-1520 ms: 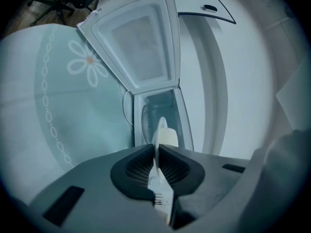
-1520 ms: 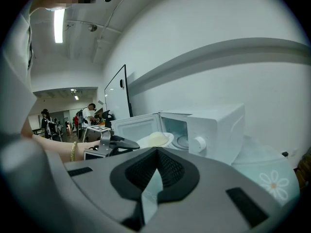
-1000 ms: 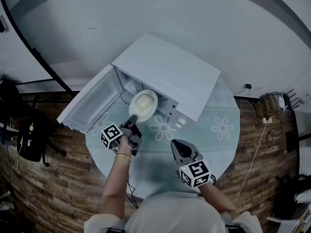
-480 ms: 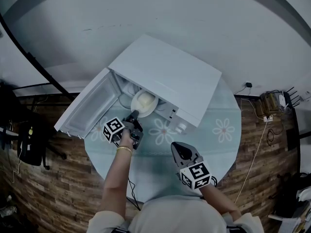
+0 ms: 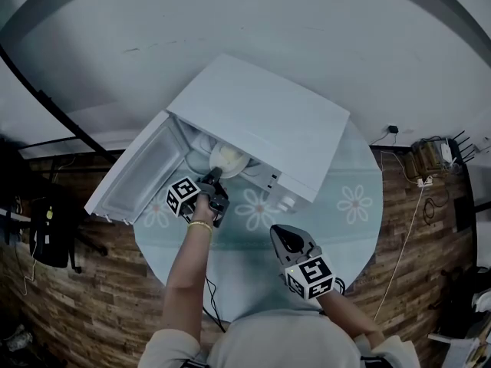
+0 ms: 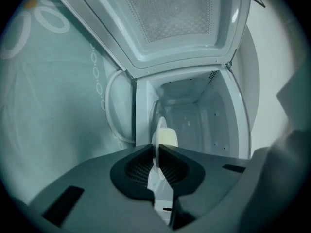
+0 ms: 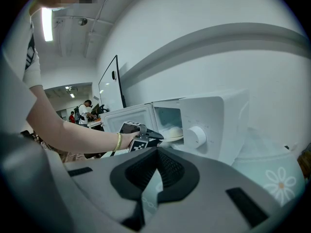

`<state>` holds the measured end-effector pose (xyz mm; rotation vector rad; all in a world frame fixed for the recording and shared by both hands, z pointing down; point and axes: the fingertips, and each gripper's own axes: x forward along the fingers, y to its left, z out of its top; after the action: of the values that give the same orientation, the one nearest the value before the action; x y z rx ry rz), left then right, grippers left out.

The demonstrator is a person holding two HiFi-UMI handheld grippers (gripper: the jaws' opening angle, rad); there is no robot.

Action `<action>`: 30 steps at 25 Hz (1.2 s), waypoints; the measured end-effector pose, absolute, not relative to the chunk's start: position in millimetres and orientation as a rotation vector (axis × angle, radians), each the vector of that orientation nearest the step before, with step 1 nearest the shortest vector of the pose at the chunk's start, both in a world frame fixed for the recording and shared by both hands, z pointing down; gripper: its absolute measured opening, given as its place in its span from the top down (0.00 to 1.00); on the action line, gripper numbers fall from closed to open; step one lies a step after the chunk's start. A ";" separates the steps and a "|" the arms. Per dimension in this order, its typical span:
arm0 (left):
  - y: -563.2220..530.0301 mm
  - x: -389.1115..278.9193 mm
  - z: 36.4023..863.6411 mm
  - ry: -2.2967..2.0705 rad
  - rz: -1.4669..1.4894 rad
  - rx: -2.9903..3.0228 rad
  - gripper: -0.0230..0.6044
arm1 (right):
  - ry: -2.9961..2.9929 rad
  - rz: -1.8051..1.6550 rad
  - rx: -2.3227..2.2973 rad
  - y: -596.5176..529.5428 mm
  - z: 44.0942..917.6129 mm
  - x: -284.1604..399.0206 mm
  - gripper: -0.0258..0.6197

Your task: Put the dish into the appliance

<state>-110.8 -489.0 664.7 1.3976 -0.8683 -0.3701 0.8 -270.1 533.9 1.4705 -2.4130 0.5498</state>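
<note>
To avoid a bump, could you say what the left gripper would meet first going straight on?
Holding the plate, the left gripper faces the open microwave; likely its back wall first, depth unclear.

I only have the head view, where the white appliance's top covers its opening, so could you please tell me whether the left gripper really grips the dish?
Observer: Yes. In the left gripper view, the left gripper has its jaws shut on the rim of the round white plate, seen edge-on.
Operator: Is anything on it?
Observer: A pale yellow lump of food sits on it.
Operator: How far in is it?
Observer: The right gripper view shows the plate in the open doorway of the white box-shaped microwave, beside its round white knob. I cannot tell whether it touches the floor inside.
</note>
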 end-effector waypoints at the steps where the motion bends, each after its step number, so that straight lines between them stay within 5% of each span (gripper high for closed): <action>1: -492.5 -108.8 665.2 -0.868 -0.369 1.396 0.91 | -2.412 0.551 1.470 -269.9 534.2 0.6 0.95; 22: -529.1 -99.4 660.2 -0.911 -0.348 1.440 0.90 | -2.403 0.562 1.488 -269.8 537.6 3.3 0.95; 26: -531.3 -95.6 646.6 -0.889 -0.385 1.470 0.66 | -2.410 0.553 1.484 -268.2 535.3 2.3 0.95; 30: -524.3 -99.4 643.0 -0.894 -0.381 1.471 0.64 | -2.422 0.543 1.479 -264.7 531.4 -1.2 0.95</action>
<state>-99.4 -524.3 643.0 1.4709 -0.8942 -0.3805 -1.2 -264.7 531.4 1.4792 -2.4223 0.5425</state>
